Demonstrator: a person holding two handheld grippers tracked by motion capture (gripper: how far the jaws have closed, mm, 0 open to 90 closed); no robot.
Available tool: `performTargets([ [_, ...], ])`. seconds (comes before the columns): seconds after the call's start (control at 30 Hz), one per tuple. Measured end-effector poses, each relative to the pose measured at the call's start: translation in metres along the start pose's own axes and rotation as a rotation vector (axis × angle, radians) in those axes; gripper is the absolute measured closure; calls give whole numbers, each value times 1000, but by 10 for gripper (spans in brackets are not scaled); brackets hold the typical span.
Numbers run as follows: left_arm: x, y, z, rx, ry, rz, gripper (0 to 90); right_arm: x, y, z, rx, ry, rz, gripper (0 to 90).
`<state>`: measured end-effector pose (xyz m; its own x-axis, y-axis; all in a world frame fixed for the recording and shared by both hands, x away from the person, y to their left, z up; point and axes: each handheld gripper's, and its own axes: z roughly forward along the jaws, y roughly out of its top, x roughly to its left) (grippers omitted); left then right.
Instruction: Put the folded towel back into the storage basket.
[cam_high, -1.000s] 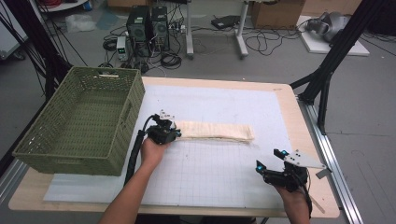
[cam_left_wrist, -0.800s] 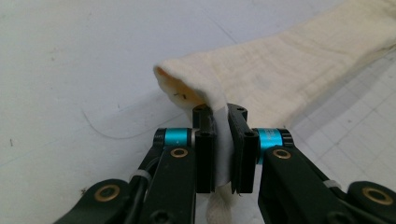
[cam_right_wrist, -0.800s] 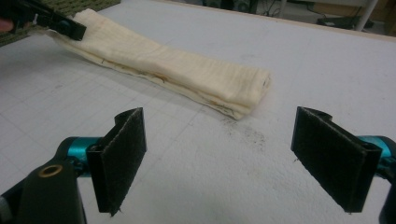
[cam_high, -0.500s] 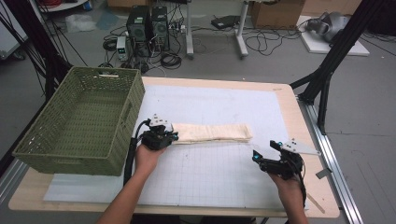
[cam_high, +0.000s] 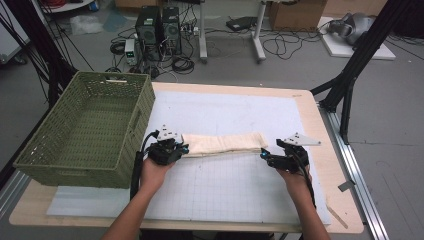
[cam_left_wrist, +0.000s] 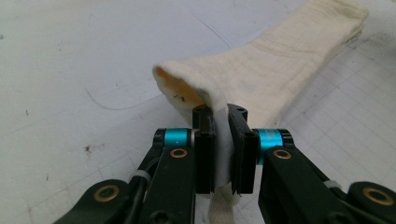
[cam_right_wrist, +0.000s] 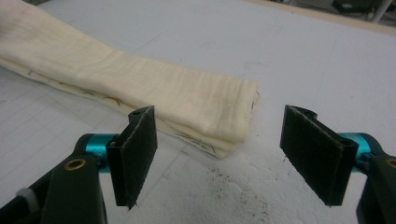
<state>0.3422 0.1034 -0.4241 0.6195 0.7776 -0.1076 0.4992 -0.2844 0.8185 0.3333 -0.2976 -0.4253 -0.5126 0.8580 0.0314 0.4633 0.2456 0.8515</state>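
Observation:
A long folded cream cloth (cam_high: 225, 144) lies across the white mat (cam_high: 225, 195). My left gripper (cam_high: 172, 149) is at its left end, shut on a pinched edge of the cloth (cam_left_wrist: 280, 70), which stands up between the jaws of the left gripper (cam_left_wrist: 221, 149). My right gripper (cam_high: 266, 156) sits low at the cloth's right end. Its jaws have just been closing a little but still stand wide apart. In the right gripper view the folded end of the cloth (cam_right_wrist: 187, 102) lies at the tips of the right gripper (cam_right_wrist: 219, 156), and neither pad touches it.
A green woven basket (cam_high: 85, 125) stands on the table's left side, close to my left hand. The mat covers most of the wooden table (cam_high: 320, 125). Beyond the far edge are computer towers (cam_high: 159, 25) and cables on the floor. A black frame leg (cam_high: 350, 75) stands at the right.
My right gripper has moved left and forward from the table's front right up to the cloth's right end. The left gripper has kept its grip on the left end, shifting slightly.

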Motion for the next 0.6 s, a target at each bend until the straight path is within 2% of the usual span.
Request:
performTargets([
  [0.07,0,0,1,6,1,0,819,-1,2,8,20,3,19,259],
  [0.2,-1,-1,2,5,3,-2,818,0,12,25,41,10,10,252],
  [0.33,-1,-1,0,2,-3,-4,818,2,15,45,117,-5,5,241],
  [0.4,0,-1,-1,1,-6,-1,817,2,13,53,155,-19,18,241],
  [0.5,0,-2,-1,13,-8,15,818,4,10,59,202,-33,-4,242],
  [0.57,0,-3,-1,4,-8,12,818,4,8,59,208,-23,23,255],
  [0.6,0,-4,-2,4,-10,10,818,3,8,59,210,-21,22,264],
])
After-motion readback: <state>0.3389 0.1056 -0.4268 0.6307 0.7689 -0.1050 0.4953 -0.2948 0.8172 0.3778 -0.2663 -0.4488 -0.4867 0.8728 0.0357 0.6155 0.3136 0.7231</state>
